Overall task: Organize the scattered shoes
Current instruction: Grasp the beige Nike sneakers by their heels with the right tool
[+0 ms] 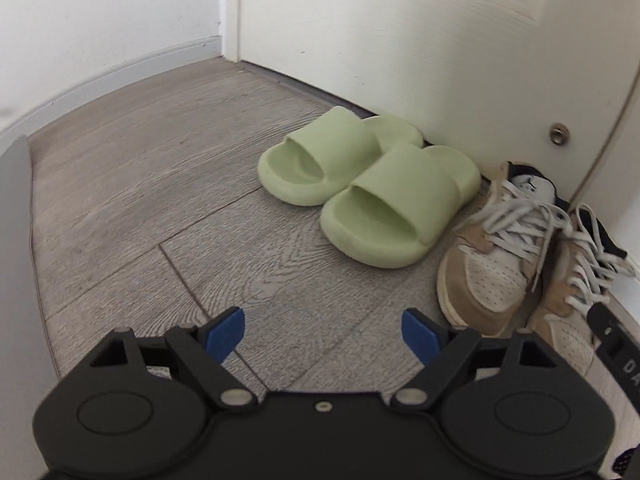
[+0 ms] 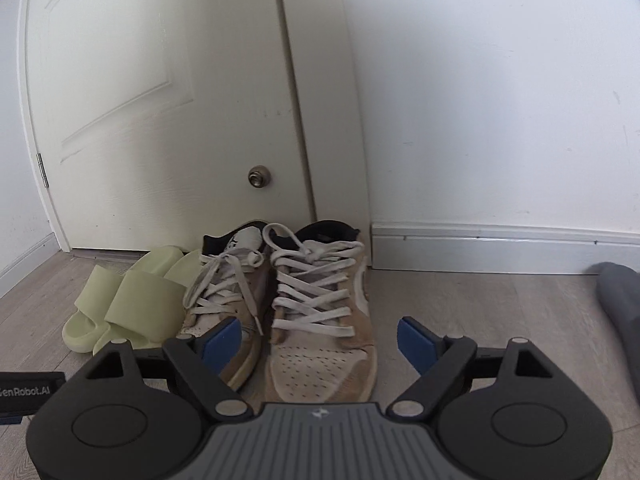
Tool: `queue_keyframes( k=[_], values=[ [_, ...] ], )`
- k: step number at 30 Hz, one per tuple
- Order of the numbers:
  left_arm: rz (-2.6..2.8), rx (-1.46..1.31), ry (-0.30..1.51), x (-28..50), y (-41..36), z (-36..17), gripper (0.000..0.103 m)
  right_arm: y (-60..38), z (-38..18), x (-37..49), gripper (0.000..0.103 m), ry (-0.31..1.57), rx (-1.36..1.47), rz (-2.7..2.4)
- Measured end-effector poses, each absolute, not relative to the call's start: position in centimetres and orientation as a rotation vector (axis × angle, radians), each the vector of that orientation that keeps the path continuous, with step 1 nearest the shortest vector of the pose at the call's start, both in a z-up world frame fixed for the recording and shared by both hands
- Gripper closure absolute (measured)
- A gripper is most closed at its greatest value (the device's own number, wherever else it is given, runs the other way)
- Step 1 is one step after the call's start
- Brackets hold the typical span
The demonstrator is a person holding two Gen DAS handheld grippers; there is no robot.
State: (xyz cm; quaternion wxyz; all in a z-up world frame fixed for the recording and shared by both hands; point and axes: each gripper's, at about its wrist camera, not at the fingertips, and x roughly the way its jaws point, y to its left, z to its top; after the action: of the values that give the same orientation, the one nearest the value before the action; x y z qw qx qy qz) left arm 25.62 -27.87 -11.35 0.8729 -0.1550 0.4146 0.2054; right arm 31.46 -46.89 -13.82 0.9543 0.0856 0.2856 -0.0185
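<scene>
Standing released over two shoe pairs lined up at the door

Hovering above the wooden floor [image 1: 168,208], the left gripper [image 1: 323,334] is holding its jaws spread wide, with nothing between the blue pads [image 1: 224,332] and nothing touching them; only bare floor boards are showing in the gap. The right gripper [image 2: 320,344] is likewise keeping its jaws released and wide apart, gripping nothing. In the right wrist view the toe of the right-hand sneaker [image 2: 320,320] is lying in line with that gap, but the pads are standing clear of it on both sides.

The green slippers [image 1: 360,188] are sitting side by side on the floor, touching each other, heels toward the white door [image 1: 400,32] and open toes pointing out into the room. Just beside them, toward the door's knob side, the tan and white sneakers [image 1: 492,264] are resting as a pair, also side by side and touching, their grey laces lying loose across the tongues. Their heels are sitting close against the door and its frame, under a small round metal fitting [image 2: 259,176] low on the door. The nearer slipper is lying right next to the neighbouring sneaker. A white wall with a skirting board [image 2: 500,250] is running off beside the sneakers, and something grey [image 2: 620,308] is showing at the edge of the right wrist view; what it is cannot be told
</scene>
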Motion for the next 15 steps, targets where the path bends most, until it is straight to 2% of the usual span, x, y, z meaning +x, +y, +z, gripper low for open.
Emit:
queue_keyframes(
  k=[5,7,12,14,15],
  values=[
    [0.472,-0.376,0.886,25.6,-25.9,-12.2,0.017,-44.3,-16.5,32.9,0.02,0.618,0.194,-0.064],
    [0.473,-0.395,0.892,25.6,-25.5,-12.3,0.017,-42.9,-16.6,33.1,0.02,0.575,0.107,-0.066],
    [0.43,-0.42,0.877,25.8,-26.2,-12.5,0.017,-43.1,-14.3,37.3,0.02,0.521,0.014,-0.065],
    [0.422,-0.409,0.876,25.9,-26.6,-12.7,0.017,-43.6,-13.3,40.0,0.025,0.523,0.015,-0.057],
    [0.42,-0.412,0.881,25.9,-26.7,-12.9,0.017,-43.9,-12.9,41.6,0.033,0.531,0.023,-0.048]
  ],
)
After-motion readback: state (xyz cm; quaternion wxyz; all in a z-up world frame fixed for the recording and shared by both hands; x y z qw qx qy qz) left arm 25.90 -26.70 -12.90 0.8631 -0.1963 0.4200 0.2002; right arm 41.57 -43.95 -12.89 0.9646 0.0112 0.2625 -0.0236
